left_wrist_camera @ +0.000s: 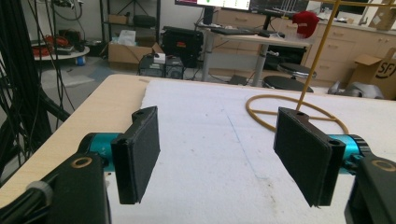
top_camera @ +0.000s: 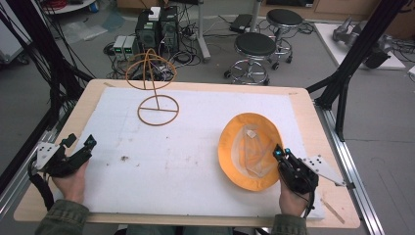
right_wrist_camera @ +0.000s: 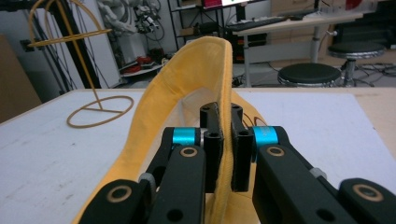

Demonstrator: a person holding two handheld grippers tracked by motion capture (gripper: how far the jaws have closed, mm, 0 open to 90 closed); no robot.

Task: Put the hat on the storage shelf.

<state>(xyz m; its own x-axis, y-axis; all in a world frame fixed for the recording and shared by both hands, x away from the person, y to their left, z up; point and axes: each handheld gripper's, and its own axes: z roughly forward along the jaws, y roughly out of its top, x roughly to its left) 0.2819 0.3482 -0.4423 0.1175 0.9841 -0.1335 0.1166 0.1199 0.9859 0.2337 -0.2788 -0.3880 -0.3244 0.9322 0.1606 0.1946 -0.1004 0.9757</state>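
Note:
An orange-yellow hat (top_camera: pixel 249 147) lies crown-down on the white foam mat (top_camera: pixel 186 166) at the right. My right gripper (top_camera: pixel 279 152) is shut on the near right edge of its brim. In the right gripper view the brim (right_wrist_camera: pixel 205 60) arches up from between the closed jaws of that gripper (right_wrist_camera: pixel 225 140). A brown wire hat stand (top_camera: pixel 157 110) stands at the back left of the mat, seen too as a stand (right_wrist_camera: pixel 89 79) at the far left. My left gripper (top_camera: pixel 80 142) hovers open at the mat's left edge, and its jaws (left_wrist_camera: pixel 219 149) hold nothing. The stand's ring base (left_wrist_camera: pixel 254 114) lies ahead of it.
The mat covers most of a wooden table (top_camera: pixel 88 98). Black frame posts rise at the table's left and right sides. Two stools (top_camera: pixel 254 46), computer boxes and cables sit on the floor beyond the far edge.

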